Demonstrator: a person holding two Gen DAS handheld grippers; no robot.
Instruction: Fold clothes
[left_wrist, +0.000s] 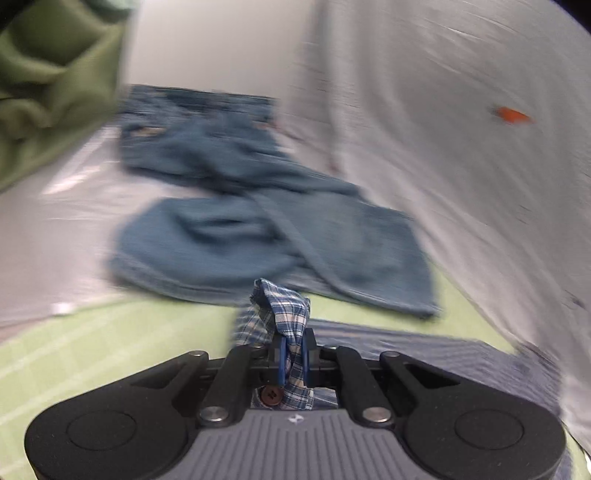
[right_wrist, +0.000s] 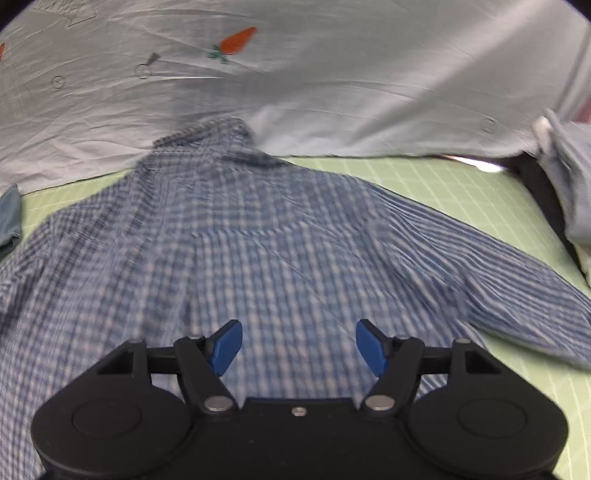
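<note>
Shirt, plaid (right_wrist: 258, 240), spread on your green mat (right_wrist: 461, 184): your left gripper (left_wrist: 291, 354) fingers pinch a bunched fold of it, your right gripper (right_wrist: 299, 347) fingers hang open above it, jeans (left_wrist: 258, 229) beyond.

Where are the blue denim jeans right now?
In the left wrist view the blue denim jeans lie crumpled at centre, straddling the green grid mat and grey sheet, just beyond the left claw.

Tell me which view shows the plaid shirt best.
The right wrist view: the shirt lies spread on the green mat, collar and a sleeve visible. The left wrist view shows only a bunched bit pinched in the left gripper.
</note>
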